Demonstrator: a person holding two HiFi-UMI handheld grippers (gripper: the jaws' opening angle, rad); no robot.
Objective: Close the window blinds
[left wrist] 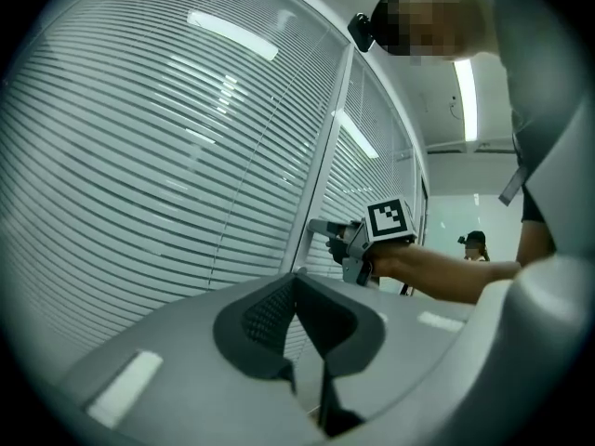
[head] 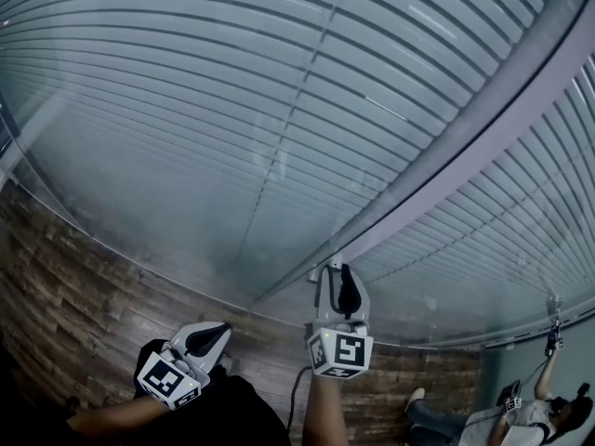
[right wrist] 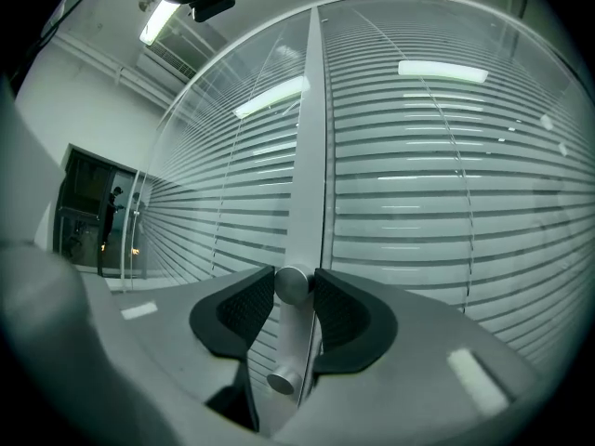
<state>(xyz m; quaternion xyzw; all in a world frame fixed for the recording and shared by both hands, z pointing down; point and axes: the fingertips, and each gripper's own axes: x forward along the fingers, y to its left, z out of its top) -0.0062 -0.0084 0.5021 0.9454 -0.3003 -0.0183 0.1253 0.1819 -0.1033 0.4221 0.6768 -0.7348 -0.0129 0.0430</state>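
Observation:
Horizontal grey blinds (head: 232,91) hang behind glass, their slats part open, and a pale upright frame post (head: 483,128) divides the panes. On that post (right wrist: 307,156) sits a round silver knob (right wrist: 292,284); my right gripper (right wrist: 292,291) is shut on it, one pad pressed against each side. A second, smaller knob (right wrist: 282,380) sticks out below it. In the head view the right gripper (head: 339,272) reaches up to the post. The left gripper view shows the right gripper (left wrist: 325,233) against the post. My left gripper (head: 218,328) hangs back lower left, its fingertips (left wrist: 296,282) together on nothing.
Wood-plank floor (head: 74,295) runs along the foot of the glass wall. Another person (head: 548,407) stands at the far right by the blinds. A dark doorway (right wrist: 93,221) lies far to the left of the glass wall in the right gripper view.

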